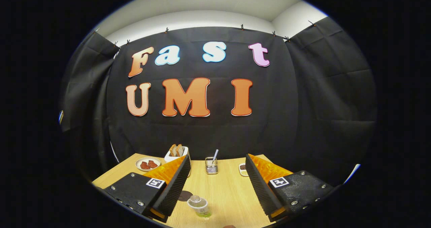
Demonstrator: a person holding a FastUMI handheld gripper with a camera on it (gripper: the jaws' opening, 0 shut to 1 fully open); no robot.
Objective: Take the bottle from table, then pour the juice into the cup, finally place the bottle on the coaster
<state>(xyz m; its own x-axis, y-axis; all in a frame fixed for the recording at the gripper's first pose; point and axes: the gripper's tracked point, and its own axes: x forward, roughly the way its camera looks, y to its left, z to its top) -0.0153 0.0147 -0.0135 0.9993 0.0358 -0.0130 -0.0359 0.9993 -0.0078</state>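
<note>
My gripper (217,184) hangs above the table (232,194) with its fingers spread wide and nothing between them. The bottle (199,206) stands upright near the left finger, off-centre; closing from here could clip its shoulder and tip the juice. The dark coaster (185,196) lies just beside the bottle. Beyond it stand a wire holder (211,165), a toast rack (176,153) and a plate (147,164), well clear.

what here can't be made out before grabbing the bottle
- Coaster, gripper view: partly hidden behind a finger.
- Small dish by the other finger: cut off by it, contents too small.
- Cup: the glass holder beyond the open gripper may be it; unclear.
- Bottle: juice level unclear.
</note>
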